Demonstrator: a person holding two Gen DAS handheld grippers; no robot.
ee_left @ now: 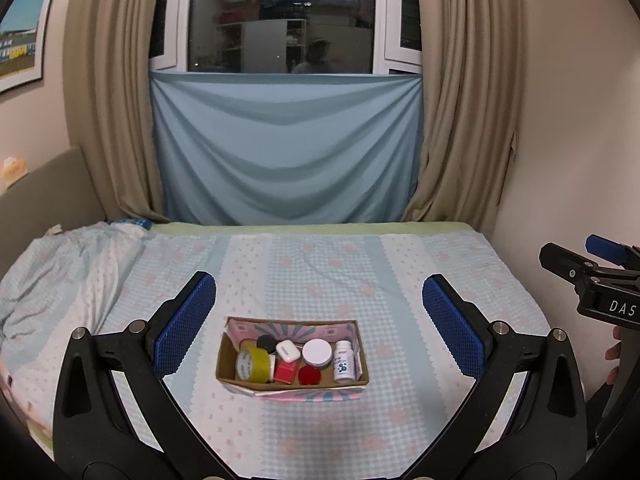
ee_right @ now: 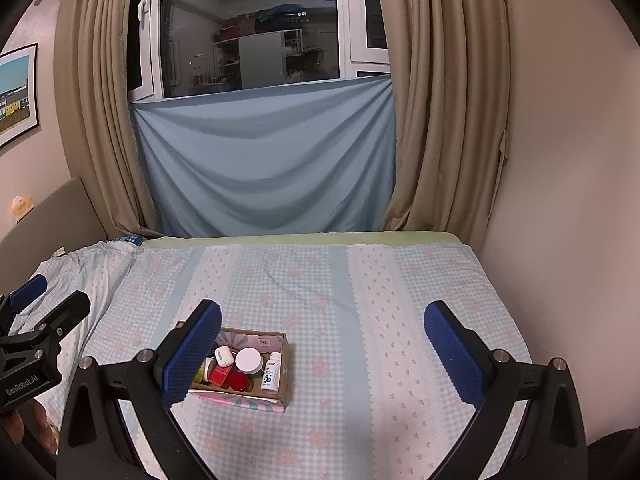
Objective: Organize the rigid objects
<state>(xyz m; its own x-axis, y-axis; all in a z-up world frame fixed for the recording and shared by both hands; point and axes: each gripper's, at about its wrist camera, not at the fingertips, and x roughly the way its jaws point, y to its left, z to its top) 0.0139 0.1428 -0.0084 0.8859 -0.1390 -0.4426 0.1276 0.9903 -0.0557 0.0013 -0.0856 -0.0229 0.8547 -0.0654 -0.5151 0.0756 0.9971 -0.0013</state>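
A cardboard box point(ee_left: 362, 354) sits on the bed. It holds a yellow tape roll point(ee_left: 252, 364), a black cap point(ee_left: 266, 343), a white earbud case point(ee_left: 288, 351), a white-lidded jar point(ee_left: 317, 352), a red block point(ee_left: 286, 372), a red lid point(ee_left: 309, 375) and a white bottle point(ee_left: 344, 361). My left gripper point(ee_left: 318, 308) is open and empty above and before the box. My right gripper point(ee_right: 322, 334) is open and empty, to the right of the box point(ee_right: 286, 364); its left finger point(ee_right: 192, 354) hides the box's left part.
The bed sheet point(ee_left: 320, 264) is checked blue with pink flowers. A crumpled quilt point(ee_left: 68, 264) lies at the left. A wall point(ee_left: 580, 160) borders the right edge. Curtains point(ee_left: 460, 120) and a blue cloth point(ee_left: 286, 148) hang behind the far edge.
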